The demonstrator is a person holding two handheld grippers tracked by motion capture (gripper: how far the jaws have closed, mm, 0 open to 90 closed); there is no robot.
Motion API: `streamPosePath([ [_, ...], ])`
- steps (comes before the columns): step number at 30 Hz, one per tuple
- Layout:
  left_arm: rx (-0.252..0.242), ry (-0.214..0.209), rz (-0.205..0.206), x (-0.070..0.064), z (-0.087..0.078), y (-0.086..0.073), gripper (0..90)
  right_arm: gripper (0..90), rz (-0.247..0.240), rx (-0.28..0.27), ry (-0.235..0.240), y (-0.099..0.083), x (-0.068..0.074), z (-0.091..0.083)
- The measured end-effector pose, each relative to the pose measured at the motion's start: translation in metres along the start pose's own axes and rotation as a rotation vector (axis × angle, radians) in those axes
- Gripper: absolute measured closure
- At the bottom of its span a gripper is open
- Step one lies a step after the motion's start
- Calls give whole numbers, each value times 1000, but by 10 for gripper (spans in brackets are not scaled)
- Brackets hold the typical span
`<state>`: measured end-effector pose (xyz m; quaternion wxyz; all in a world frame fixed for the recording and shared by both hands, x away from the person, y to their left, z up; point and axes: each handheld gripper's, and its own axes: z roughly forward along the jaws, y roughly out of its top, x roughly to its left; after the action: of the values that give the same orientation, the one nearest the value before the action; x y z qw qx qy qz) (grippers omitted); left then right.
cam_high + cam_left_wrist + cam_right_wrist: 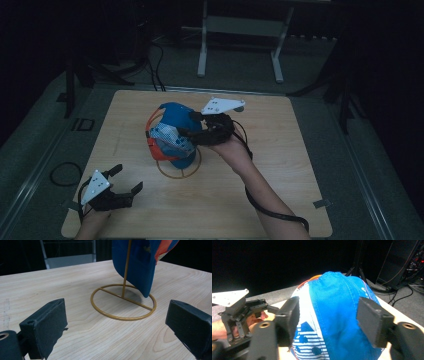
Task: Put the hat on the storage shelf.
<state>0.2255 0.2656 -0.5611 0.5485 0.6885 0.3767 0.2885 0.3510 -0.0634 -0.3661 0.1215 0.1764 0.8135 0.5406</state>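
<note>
Work in hand: setting a blue cap [172, 131] on a gold wire stand [178, 170] in the middle of the tabletop [280, 165].
Cap: it hangs over the stand's upright rod, crown up; orange trim and a blue-and-white striped panel face the left side.
Right claw [328, 315]: jaws spread on either side of the cap's crown, close to the fabric but not pinching it as far as the right gripper view shows.
Left claw [117, 322]: spread, empty, low over the near left part of the tabletop, well apart from the stand.
Done: the cap seems seated on the stand.
Left: probably a final straightening, then drawing the right claw clear.
Writing: no brand or letters can be read; the panel bears a pattern, not legible text.
</note>
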Motion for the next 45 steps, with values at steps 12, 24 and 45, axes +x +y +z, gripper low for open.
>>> streamPosePath([
  [12,-6,0,-2,1,-1,0,39,135,2,-75,47,-22,-8,-19],
  [24,-5,1,4,0,0,0,39,138,15,-87,46,-57,-15,-44],
  [45,-2,-6,6,0,1,-1,39,141,30,-14,92,-151,-19,-38],
])
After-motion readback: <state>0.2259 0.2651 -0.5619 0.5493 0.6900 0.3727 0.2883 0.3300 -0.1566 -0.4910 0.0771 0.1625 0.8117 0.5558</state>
